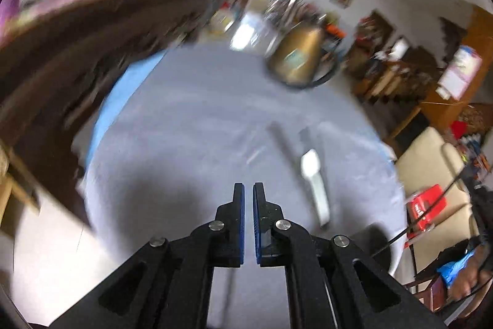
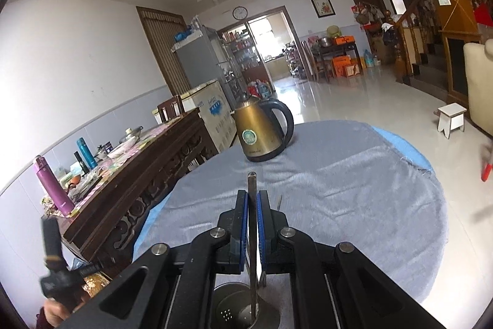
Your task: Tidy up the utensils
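In the right wrist view my right gripper [image 2: 252, 195] is shut on a thin metal utensil handle [image 2: 252, 184] that stands upright. Its lower end reaches down into a perforated steel utensil holder [image 2: 234, 307] below the jaws. In the blurred left wrist view my left gripper [image 1: 249, 188] is shut and empty above the grey tablecloth [image 1: 185, 128]. A white spoon [image 1: 314, 178] and a grey utensil [image 1: 282, 141] lie on the cloth ahead and to the right of it.
A gold electric kettle [image 2: 262, 128] stands at the table's far edge; it also shows in the left wrist view [image 1: 295, 57]. A dark wooden sideboard [image 2: 138, 174] with bottles and dishes runs along the left. A white stool [image 2: 451, 117] stands on the tiled floor.
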The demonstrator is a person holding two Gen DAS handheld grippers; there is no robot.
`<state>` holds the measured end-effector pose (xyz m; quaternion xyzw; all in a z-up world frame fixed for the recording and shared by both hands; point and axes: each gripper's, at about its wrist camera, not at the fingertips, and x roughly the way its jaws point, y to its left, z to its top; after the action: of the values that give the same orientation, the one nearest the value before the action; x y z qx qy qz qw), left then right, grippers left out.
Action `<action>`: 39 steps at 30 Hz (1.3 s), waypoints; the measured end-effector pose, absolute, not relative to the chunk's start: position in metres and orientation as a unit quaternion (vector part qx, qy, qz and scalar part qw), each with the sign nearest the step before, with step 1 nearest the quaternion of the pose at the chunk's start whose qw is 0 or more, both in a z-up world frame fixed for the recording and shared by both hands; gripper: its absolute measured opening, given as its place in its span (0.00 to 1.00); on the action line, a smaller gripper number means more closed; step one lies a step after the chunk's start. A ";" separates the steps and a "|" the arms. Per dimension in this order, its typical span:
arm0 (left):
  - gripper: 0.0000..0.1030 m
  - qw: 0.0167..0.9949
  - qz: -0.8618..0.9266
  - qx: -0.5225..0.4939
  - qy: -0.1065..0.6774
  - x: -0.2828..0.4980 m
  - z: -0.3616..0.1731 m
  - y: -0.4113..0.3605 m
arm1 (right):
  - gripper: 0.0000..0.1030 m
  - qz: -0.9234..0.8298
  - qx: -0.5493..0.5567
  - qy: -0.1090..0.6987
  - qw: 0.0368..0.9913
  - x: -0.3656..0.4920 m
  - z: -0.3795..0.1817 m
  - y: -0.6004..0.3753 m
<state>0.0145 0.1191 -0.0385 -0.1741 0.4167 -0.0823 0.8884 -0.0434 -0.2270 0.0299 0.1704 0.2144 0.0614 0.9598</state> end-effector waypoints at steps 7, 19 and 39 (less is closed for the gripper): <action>0.34 0.838 -0.100 -0.158 0.513 0.022 -0.096 0.097 | 0.06 0.062 0.181 0.243 0.951 -0.031 0.016 -0.223; 0.39 0.823 -0.080 -0.050 0.561 0.035 -0.135 0.049 | 0.07 0.063 0.185 0.261 0.945 -0.031 0.011 -0.224; 0.05 0.846 -0.085 -0.107 0.515 0.039 -0.115 0.065 | 0.30 0.066 0.240 0.257 0.934 -0.038 0.007 -0.257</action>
<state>0.0394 0.0653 -0.1151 -0.1072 0.5146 -0.0849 0.8465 -0.0378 -0.2570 0.0066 0.2402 0.2565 0.0662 0.9339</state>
